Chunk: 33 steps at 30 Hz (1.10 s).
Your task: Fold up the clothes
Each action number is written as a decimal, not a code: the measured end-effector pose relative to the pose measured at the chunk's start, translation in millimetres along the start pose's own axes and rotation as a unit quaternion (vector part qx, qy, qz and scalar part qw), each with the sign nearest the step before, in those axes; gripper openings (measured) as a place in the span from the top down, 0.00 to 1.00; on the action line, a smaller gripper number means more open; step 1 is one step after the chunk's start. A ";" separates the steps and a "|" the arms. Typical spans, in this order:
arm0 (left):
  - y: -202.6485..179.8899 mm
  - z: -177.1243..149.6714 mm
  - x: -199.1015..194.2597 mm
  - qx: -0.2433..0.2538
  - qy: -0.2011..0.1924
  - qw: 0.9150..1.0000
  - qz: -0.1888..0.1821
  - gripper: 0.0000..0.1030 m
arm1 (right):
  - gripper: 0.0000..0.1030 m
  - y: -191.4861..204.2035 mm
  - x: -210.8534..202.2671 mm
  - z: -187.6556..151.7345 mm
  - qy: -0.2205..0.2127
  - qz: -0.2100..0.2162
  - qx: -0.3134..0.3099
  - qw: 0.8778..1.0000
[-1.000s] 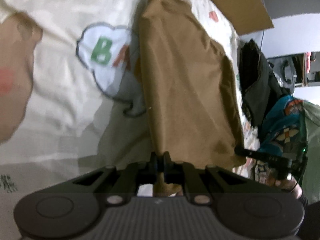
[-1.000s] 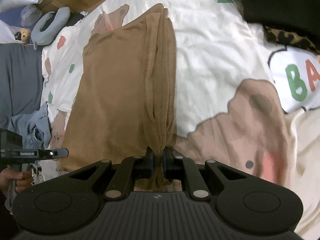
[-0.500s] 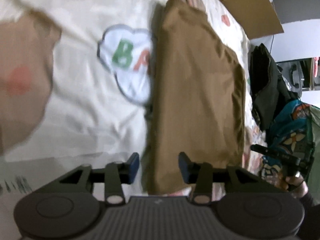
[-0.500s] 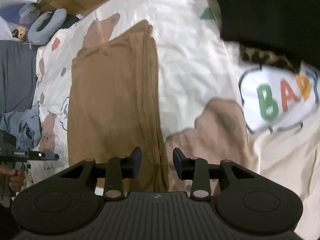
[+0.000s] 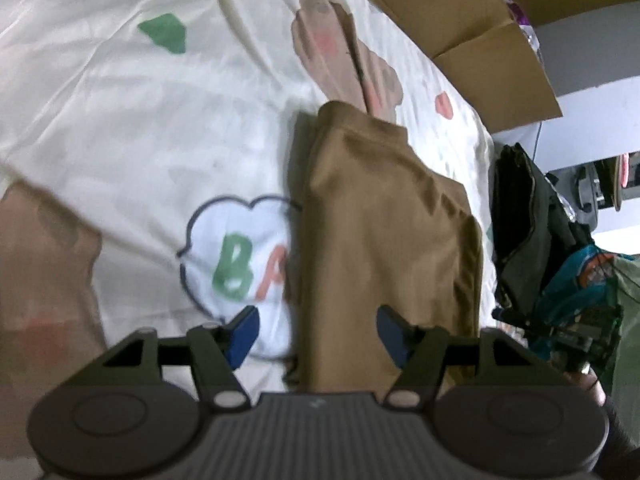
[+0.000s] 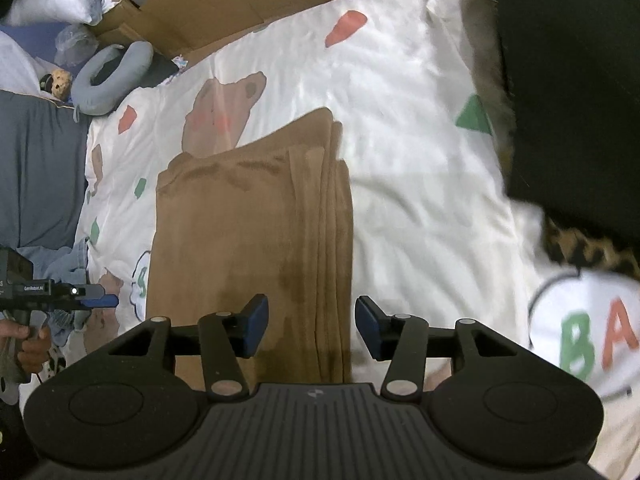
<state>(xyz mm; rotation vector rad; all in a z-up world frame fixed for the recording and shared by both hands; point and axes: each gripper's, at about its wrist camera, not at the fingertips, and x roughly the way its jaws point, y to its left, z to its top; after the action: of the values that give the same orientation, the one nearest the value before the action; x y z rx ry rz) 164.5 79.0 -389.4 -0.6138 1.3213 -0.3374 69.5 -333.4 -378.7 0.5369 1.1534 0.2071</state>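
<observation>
Both tools released: left tool (image 5: 316, 330) and right tool (image 6: 308, 326) jaws opening, nothing pinched. Brown cloth (image 6: 248, 240) dropped flat on bed (image 6: 400, 160), centre frame. Fold judged complete.

The near end of the folded brown fleece garment (image 5: 384, 248) disappears behind the left gripper's grey body. The cloud-shaped patch (image 6: 584, 332) reads only "BA" before the frame cuts it. The black garment (image 6: 568, 80) at the right is blurred and cropped.
</observation>
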 end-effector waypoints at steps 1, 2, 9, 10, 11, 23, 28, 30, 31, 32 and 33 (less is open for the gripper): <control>-0.8 4.4 2.6 0.006 0.002 1.000 0.000 0.34 | 0.46 0.2 4.0 2.8 -0.001 0.000 -0.002 1.000; -1.3 8.7 4.9 0.012 0.005 1.000 0.000 0.34 | 0.46 0.5 8.4 5.8 -0.002 -0.001 -0.003 1.000; 3.3 36.2 22.7 0.038 0.008 0.999 -0.014 0.34 | 0.45 2.0 33.5 27.5 -0.012 -0.002 -0.007 1.000; 4.7 38.8 26.2 0.039 0.008 0.999 -0.018 0.34 | 0.44 2.2 36.3 30.4 -0.012 -0.003 -0.011 1.000; 6.3 40.7 29.2 0.039 0.008 0.999 -0.022 0.34 | 0.44 2.0 39.0 33.6 -0.013 -0.006 -0.014 1.000; 20.7 53.8 52.3 0.027 0.005 0.997 -0.069 0.35 | 0.42 -6.9 73.8 59.7 -0.003 0.001 0.003 1.000; 22.0 62.9 60.1 0.026 0.000 0.997 -0.079 0.37 | 0.43 -17.3 80.4 66.6 0.001 0.010 0.039 0.999; 21.6 64.7 62.7 0.024 -0.004 0.996 -0.083 0.37 | 0.43 -20.9 82.2 69.3 0.001 0.017 0.048 0.999; 21.1 65.4 64.0 0.023 -0.005 0.996 -0.084 0.38 | 0.43 -22.0 83.3 70.4 0.000 0.020 0.050 0.999; 20.6 66.1 65.1 0.023 -0.008 0.996 -0.085 0.39 | 0.43 -22.4 84.5 71.1 0.000 0.023 0.050 0.998; 20.2 66.9 66.0 0.022 -0.011 0.996 -0.086 0.44 | 0.44 -22.8 85.7 71.9 0.000 0.026 0.051 0.998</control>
<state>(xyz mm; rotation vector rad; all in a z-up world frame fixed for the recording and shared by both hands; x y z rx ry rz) 242.2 73.1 -445.8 -0.6937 1.2384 -0.4984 166.7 -337.9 -438.4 0.6567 1.1559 0.1945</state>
